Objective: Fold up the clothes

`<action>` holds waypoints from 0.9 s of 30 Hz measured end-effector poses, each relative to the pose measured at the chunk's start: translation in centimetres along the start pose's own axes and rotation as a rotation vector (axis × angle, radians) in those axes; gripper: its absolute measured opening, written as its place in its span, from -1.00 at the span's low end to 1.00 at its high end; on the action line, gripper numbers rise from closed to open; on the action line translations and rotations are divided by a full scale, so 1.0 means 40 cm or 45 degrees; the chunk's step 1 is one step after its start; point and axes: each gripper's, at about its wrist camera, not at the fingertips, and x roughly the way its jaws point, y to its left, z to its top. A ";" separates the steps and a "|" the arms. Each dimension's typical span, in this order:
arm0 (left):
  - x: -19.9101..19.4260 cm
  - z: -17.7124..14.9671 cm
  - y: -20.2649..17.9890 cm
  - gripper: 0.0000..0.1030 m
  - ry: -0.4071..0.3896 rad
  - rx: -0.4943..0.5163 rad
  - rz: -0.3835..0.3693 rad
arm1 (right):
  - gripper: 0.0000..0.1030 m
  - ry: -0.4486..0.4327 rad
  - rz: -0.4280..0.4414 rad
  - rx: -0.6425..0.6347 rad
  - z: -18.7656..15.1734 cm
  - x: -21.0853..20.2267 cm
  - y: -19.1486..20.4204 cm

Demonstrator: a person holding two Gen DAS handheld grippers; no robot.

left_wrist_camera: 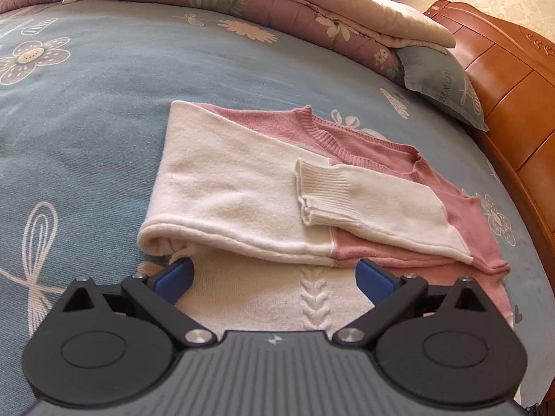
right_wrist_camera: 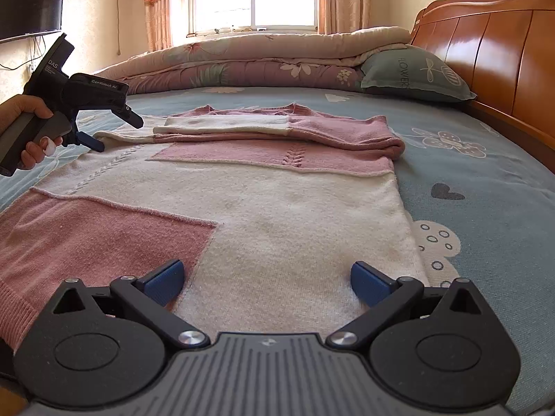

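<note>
While the pink and cream sweater (right_wrist_camera: 263, 187) lies flat on the blue flowered bedsheet (right_wrist_camera: 485, 180), sleeves folded across its chest, my right gripper (right_wrist_camera: 267, 279) hangs spread wide just over the cream hem, nothing between its pads. My left gripper (left_wrist_camera: 275, 275) is open too, low over the sweater's side, blue pads just short of the folded cream sleeve (left_wrist_camera: 222, 187).

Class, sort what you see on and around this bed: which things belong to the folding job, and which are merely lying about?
Belonging to the job:
- pink and cream sweater, sleeves folded across its chest
- left gripper, open
- right gripper, open

Merely lying about:
- folded quilt
- grey-green pillow
- wooden headboard
- floral bedsheet
</note>
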 end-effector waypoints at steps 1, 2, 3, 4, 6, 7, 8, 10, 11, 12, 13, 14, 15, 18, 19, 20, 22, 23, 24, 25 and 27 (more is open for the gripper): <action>-0.009 -0.002 -0.005 0.94 0.004 0.010 0.013 | 1.00 -0.001 -0.001 0.000 -0.001 0.000 0.000; -0.022 -0.005 -0.013 0.94 0.006 0.015 0.028 | 1.00 -0.003 -0.002 0.000 -0.001 0.000 0.000; -0.036 -0.007 -0.020 0.93 0.008 0.020 0.042 | 1.00 -0.004 -0.003 -0.001 -0.002 0.000 0.000; -0.057 -0.011 -0.030 0.93 0.001 0.026 0.035 | 1.00 -0.007 -0.004 -0.001 -0.002 0.000 0.001; -0.111 -0.029 -0.055 0.94 -0.017 0.043 -0.026 | 1.00 -0.013 -0.007 0.000 -0.004 -0.001 0.002; -0.132 -0.043 -0.072 0.94 -0.003 0.055 -0.056 | 1.00 -0.016 -0.009 0.000 -0.005 -0.001 0.002; -0.154 -0.057 -0.089 0.94 0.012 0.067 -0.086 | 1.00 -0.018 -0.010 0.000 -0.005 -0.001 0.003; -0.191 -0.100 -0.126 0.94 0.033 0.122 -0.121 | 1.00 -0.023 -0.012 0.002 -0.006 -0.001 0.003; -0.207 -0.126 -0.144 0.96 0.035 0.158 -0.133 | 1.00 -0.025 -0.012 0.004 -0.006 -0.001 0.002; -0.219 -0.156 -0.158 0.97 0.036 0.188 -0.137 | 1.00 -0.027 -0.013 0.005 -0.007 -0.001 0.002; -0.226 -0.188 -0.168 0.97 0.036 0.212 -0.134 | 1.00 -0.029 -0.015 0.006 -0.007 -0.002 0.002; -0.232 -0.221 -0.179 0.97 0.036 0.237 -0.131 | 1.00 -0.031 -0.016 0.008 -0.008 -0.002 0.003; -0.235 -0.252 -0.184 0.97 0.037 0.251 -0.122 | 1.00 -0.032 -0.018 0.008 -0.008 -0.003 0.003; -0.223 -0.339 -0.177 0.97 0.073 0.228 -0.062 | 1.00 -0.031 -0.024 0.013 -0.010 -0.006 0.005; -0.222 -0.365 -0.173 0.97 0.075 0.213 -0.042 | 1.00 -0.025 -0.028 0.013 -0.009 -0.007 0.005; -0.228 -0.391 -0.169 0.97 0.056 0.200 -0.029 | 1.00 -0.013 -0.033 0.016 -0.008 -0.010 0.006; -0.248 -0.424 -0.165 0.98 0.044 0.173 -0.047 | 1.00 0.015 -0.047 0.033 -0.006 -0.018 0.007; -0.259 -0.437 -0.164 0.98 0.043 0.160 -0.063 | 1.00 0.027 -0.051 0.045 -0.006 -0.022 0.007; -0.271 -0.450 -0.163 0.98 0.043 0.146 -0.080 | 1.00 0.041 -0.056 0.060 -0.007 -0.028 0.006; -0.279 -0.462 -0.164 0.98 0.043 0.148 -0.080 | 1.00 0.052 -0.064 0.067 -0.008 -0.033 0.008; -0.290 -0.476 -0.171 0.98 0.044 0.183 -0.053 | 1.00 0.076 -0.076 0.073 -0.009 -0.042 0.012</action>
